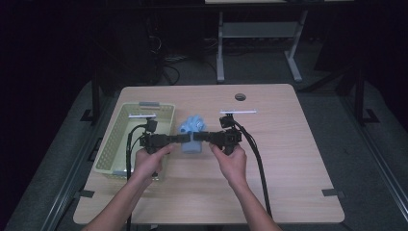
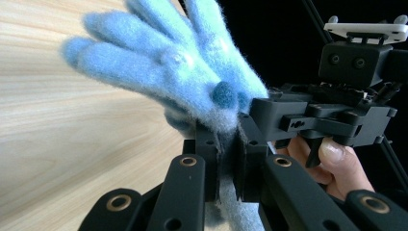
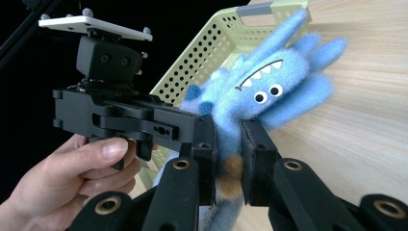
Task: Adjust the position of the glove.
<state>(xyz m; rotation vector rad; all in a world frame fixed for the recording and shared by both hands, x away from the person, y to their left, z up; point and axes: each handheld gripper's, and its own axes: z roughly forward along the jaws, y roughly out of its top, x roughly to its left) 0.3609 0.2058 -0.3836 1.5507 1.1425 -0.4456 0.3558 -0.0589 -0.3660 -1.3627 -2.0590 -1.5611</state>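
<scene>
A fuzzy blue monster glove (image 1: 192, 126) with googly eyes and a toothy mouth (image 3: 269, 91) is held above the middle of the wooden table (image 1: 284, 159). My left gripper (image 1: 186, 138) comes at it from the left, and its jaws (image 2: 226, 144) are shut on the glove's cuff. From the right, my right gripper (image 1: 199, 138) is shut on the same cuff (image 3: 228, 144). The two grippers meet tip to tip. The glove's fingers (image 2: 183, 72) fan out away from the jaws.
A pale green perforated basket (image 1: 111, 139) stands at the table's left, just behind my left gripper (image 3: 130, 120). A cable hole (image 1: 240, 96) sits near the far edge. Dark floor and a desk frame (image 1: 260, 33) lie beyond the table.
</scene>
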